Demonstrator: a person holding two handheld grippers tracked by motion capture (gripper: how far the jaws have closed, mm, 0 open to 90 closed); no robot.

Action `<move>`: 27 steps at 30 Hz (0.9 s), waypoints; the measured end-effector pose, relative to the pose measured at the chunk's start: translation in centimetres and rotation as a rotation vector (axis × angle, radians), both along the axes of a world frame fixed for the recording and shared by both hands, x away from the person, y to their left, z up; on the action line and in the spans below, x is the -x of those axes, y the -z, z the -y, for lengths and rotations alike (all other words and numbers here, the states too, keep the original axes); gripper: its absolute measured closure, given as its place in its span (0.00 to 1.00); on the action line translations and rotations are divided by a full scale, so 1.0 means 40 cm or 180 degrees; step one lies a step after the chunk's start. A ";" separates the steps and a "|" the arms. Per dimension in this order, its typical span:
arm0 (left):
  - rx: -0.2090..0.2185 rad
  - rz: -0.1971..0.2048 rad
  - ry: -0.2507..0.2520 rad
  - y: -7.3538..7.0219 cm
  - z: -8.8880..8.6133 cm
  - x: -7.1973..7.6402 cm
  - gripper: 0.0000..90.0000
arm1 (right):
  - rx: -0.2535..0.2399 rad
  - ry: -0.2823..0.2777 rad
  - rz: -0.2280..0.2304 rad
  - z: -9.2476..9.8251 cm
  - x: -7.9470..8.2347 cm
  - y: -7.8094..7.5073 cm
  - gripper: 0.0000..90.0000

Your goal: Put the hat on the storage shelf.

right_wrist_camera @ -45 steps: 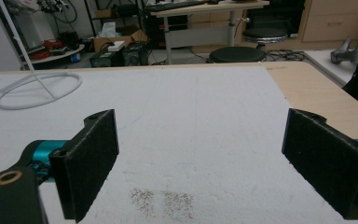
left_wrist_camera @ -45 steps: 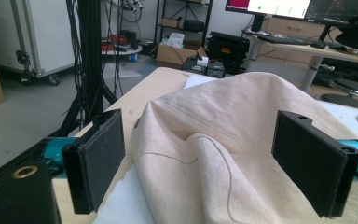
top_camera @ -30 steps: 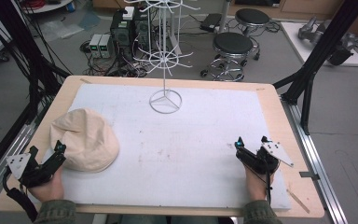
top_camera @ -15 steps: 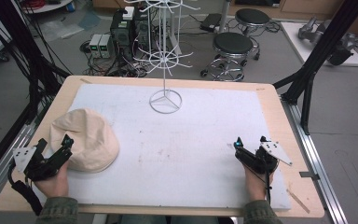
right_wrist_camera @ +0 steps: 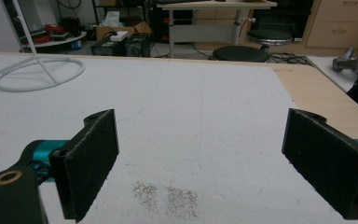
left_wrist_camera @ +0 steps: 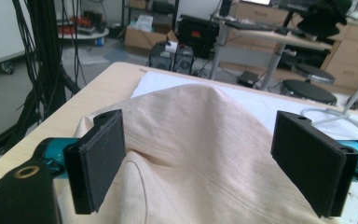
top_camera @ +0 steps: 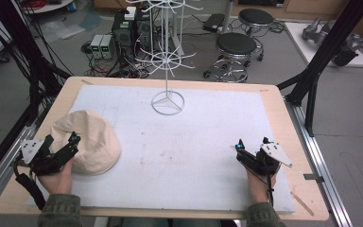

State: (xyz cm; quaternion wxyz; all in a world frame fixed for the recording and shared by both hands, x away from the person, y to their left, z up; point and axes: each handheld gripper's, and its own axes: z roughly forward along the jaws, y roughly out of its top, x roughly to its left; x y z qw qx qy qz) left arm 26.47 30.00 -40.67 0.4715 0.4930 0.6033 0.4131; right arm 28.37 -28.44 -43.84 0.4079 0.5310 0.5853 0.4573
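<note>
So the cream cloth hat point(top_camera: 87, 141) is lying crown-up on the left part of the white mat point(top_camera: 194, 156), close to the table's near-left corner. Its near edge runs off the bottom of the left gripper view, and in the high view the left gripper point(top_camera: 61, 147) covers part of the brim, so I can't tell whether the jaws actually touch the fabric. That gripper is spread wide, one jaw on each side of the hat's crown, nothing clamped.

The right gripper point(top_camera: 252, 144) sits well apart from the hat on the right side of the mat, jaws also spread wide over bare mat, holding nothing. There's a faint speckled brownish patch point(right_wrist_camera: 165, 196) on the mat just ahead of it, probably a stain, but it's too small to say.

At the far middle stands a white wire rack point(top_camera: 167, 56) on a ring base; its top is cut off by the frame. Beyond the wooden table point(top_camera: 288, 113), two black stools point(top_camera: 236, 45) and some boxes on the floor, any labels too blurry to read.
</note>
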 end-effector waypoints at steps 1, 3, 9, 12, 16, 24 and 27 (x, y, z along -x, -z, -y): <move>0.0025 -0.0106 0.0063 -0.003 0.006 -0.018 0.21 | -0.0018 -0.0010 -0.0018 0.000 -0.002 0.000 0.11; 0.0044 -0.0179 0.0093 -0.004 0.010 -0.026 0.21 | -0.0050 -0.0014 -0.0031 -0.002 -0.002 0.001 0.11; -0.0003 -0.0337 0.0139 -0.009 0.038 -0.062 0.21 | -0.0013 -0.0027 -0.0011 -0.005 -0.005 0.001 0.11; -0.0003 -0.0394 0.0118 -0.012 0.049 -0.074 0.21 | -0.0024 -0.0040 -0.0015 -0.005 -0.005 0.001 0.11; -0.0069 -0.0449 0.0128 -0.017 0.068 -0.083 0.21 | -0.0026 -0.0044 -0.0013 -0.006 -0.005 0.001 0.11; -0.0118 -0.0565 0.0094 -0.039 0.098 -0.113 0.21 | -0.0020 -0.0065 -0.0013 -0.009 -0.006 0.002 0.11; -0.0112 -0.0611 0.0112 -0.045 0.116 -0.125 0.21 | -0.0006 -0.0080 -0.0013 -0.008 -0.007 0.002 0.11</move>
